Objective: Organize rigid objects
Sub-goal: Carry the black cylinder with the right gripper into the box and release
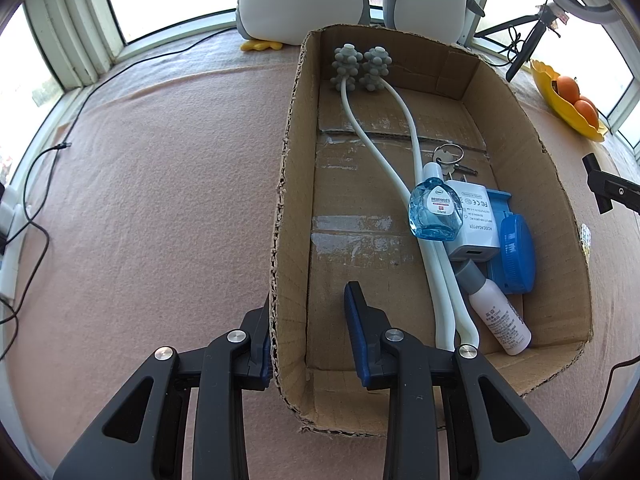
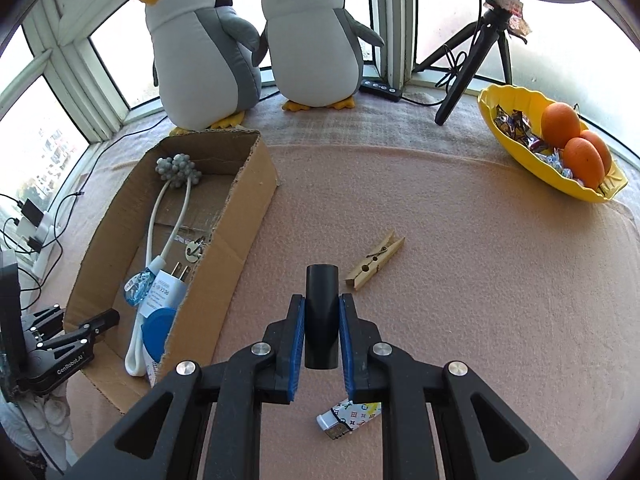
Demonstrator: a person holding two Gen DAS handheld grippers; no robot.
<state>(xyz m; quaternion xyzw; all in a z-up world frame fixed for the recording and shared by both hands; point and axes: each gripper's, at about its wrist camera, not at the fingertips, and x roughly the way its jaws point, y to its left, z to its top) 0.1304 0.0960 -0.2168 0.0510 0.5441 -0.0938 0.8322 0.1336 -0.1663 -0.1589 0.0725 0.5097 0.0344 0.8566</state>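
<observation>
My right gripper (image 2: 322, 300) is shut on a black cylinder (image 2: 322, 328), held upright above the pink cloth. A wooden clothespin (image 2: 376, 260) lies just beyond it, and a small patterned lighter-like item (image 2: 348, 420) lies under it. My left gripper (image 1: 309, 300) straddles the near left wall of the cardboard box (image 1: 294, 160) and is clamped on it. In the box lie a white massager with grey knobbed balls (image 1: 360, 66), a blue dropper bottle (image 1: 434, 212), a white adapter (image 1: 476, 220), keys (image 1: 448, 156), a blue round case (image 1: 516, 256) and a small white bottle (image 1: 500, 316).
Two plush penguins (image 2: 204, 52) stand at the window behind the box. A yellow bowl (image 2: 516, 148) with oranges and sweets sits at the far right. A black tripod (image 2: 460, 84) stands at the back. Cables and chargers (image 2: 36, 220) trail at the left.
</observation>
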